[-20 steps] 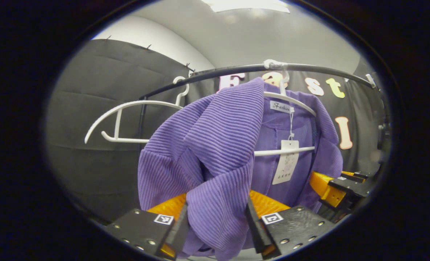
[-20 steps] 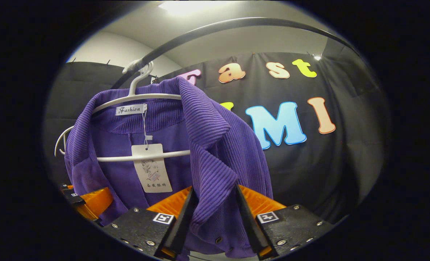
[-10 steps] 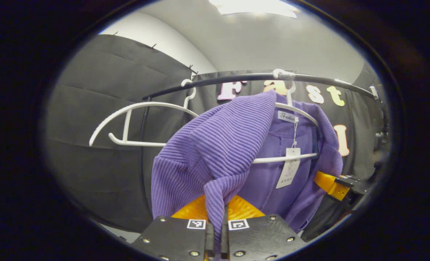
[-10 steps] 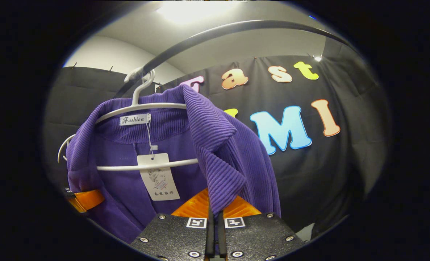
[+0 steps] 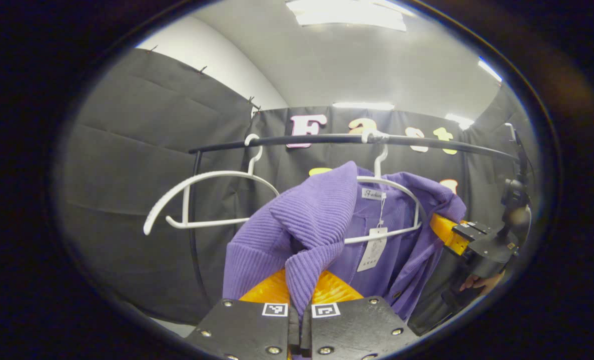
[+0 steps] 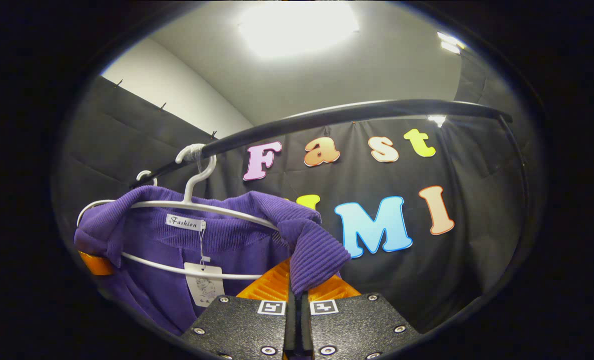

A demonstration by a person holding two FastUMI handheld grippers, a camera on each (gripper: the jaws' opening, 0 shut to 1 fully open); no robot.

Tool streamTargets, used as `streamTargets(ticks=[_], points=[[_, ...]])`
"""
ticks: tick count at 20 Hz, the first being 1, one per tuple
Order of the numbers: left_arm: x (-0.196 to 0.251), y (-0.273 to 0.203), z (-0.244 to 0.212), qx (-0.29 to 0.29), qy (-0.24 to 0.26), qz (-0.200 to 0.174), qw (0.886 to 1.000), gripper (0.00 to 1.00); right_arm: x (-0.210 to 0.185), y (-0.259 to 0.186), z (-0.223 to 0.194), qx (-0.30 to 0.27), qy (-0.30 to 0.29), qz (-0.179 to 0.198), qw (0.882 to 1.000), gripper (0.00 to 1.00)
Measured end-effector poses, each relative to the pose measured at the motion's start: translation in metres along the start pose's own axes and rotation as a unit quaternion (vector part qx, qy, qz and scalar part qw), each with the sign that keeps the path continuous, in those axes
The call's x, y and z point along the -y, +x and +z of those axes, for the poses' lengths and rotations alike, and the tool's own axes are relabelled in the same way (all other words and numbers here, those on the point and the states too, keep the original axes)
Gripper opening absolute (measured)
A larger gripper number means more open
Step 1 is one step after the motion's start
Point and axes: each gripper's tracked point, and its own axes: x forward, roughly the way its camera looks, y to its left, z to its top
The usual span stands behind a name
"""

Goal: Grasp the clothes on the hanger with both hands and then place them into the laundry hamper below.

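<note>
**Left gripper view and right gripper view: stock on the rail**

Rail [image 5: 327,141]: one, dark, curved across mid-frame.
Hangers: two, white. Empty hanger [image 5: 201,200], left of centre; second hanger [image 5: 392,210] carrying the garment.
Purple garment [image 5: 317,220]: one, ribbed, at centre frame, draped on its hanger; lower part cut off.
Left tongs [image 5: 300,320]: pressed together, pinching a garment fold at bottom centre.
Right tongs [image 6: 297,320]: pressed together on the collar fold; also seen at right [image 5: 469,240], tips hidden behind cloth.
Neck label [image 6: 184,221]: one. Paper tag [image 6: 204,289]: one, print too small.
</note>
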Motion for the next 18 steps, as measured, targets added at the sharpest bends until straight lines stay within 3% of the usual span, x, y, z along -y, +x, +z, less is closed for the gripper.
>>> streamTargets(ticks=[2,4,8,12,13,17,18], points=[[0.0,-0.011,0.021,0.013,0.018,-0.007,1.0,0.0,0.003,-0.002,0.01,0.009,-0.006,-0.004,1.0,0.04],[-0.001,-0.016,0.036,0.022,0.025,-0.011,0.999,0.07,0.009,-0.001,0.018,0.016,-0.01,-0.01,1.0,0.04],[-0.028,-0.014,0.05,0.024,0.038,0.016,0.999,0.02,0.023,0.009,0.035,0.038,-0.031,-0.022,0.999,0.04],[-0.057,-0.017,0.072,0.032,0.052,0.04,0.997,0.07,0.04,0.018,0.049,0.059,-0.057,-0.034,0.996,0.04],[-0.064,-0.016,0.078,0.036,0.059,0.044,0.997,0.02,0.046,0.02,0.053,0.064,-0.062,-0.038,0.995,0.04],[-0.082,-0.004,0.097,0.051,0.102,0.055,0.992,0.02,0.074,0.033,0.059,0.077,-0.068,-0.059,0.993,0.04],[-0.084,-0.001,0.1,0.054,0.113,0.056,0.991,0.07,0.079,0.036,0.058,0.077,-0.069,-0.058,0.993,0.04]])
